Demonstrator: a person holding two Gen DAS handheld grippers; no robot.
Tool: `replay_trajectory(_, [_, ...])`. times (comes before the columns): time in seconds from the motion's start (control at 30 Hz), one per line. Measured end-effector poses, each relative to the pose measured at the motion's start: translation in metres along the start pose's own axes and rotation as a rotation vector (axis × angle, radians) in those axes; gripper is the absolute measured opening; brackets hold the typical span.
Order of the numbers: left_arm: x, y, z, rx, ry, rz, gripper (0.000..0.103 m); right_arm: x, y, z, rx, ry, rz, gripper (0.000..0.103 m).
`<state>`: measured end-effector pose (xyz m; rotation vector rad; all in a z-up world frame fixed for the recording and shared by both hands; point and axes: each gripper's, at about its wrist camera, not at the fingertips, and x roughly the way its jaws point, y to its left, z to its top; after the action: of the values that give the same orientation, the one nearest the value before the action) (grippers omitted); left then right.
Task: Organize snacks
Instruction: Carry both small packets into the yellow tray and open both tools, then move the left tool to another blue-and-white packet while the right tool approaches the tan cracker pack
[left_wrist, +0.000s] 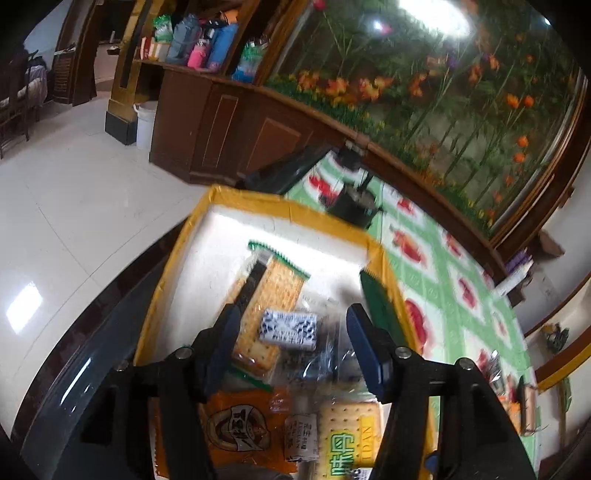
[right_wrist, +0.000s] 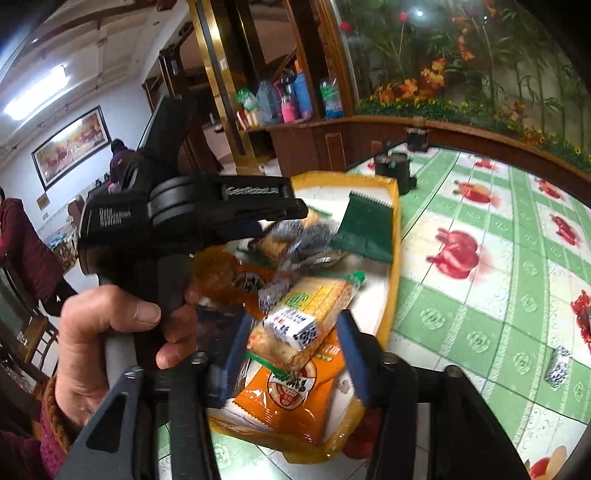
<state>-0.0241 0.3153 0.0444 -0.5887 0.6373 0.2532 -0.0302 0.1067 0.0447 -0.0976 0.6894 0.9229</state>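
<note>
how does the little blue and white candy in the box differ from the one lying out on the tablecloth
The candy in the box lies on top of a cracker pack, inside the yellow-rimmed box; the candy on the tablecloth lies alone on the green checked tablecloth, well to the right of the box. The boxed one sits in front of the right gripper, between its open fingers; the loose one is far off to the side. Both share the same white wrapper with dark blue print.
</note>
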Motion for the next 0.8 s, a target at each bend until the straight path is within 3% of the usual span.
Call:
replay_trajectory(0.23, [-0.007,0.011,0.003,-0.076,-0.042,-0.049,0.059,-0.015,-0.018,0.008,0.072,-0.092,0.001,0.06])
replay_trajectory(0.43, [-0.019,-0.004,0.003,-0.04,-0.079,-0.041,0.059,-0.02,-0.041,0.009,0.155,-0.117,-0.02,0.06])
replay_trajectory(0.8, [-0.048,-0.058,-0.011,0.075,-0.065,-0.095,0.06,-0.042,-0.08,0.004,0.296,-0.141,-0.05,0.06])
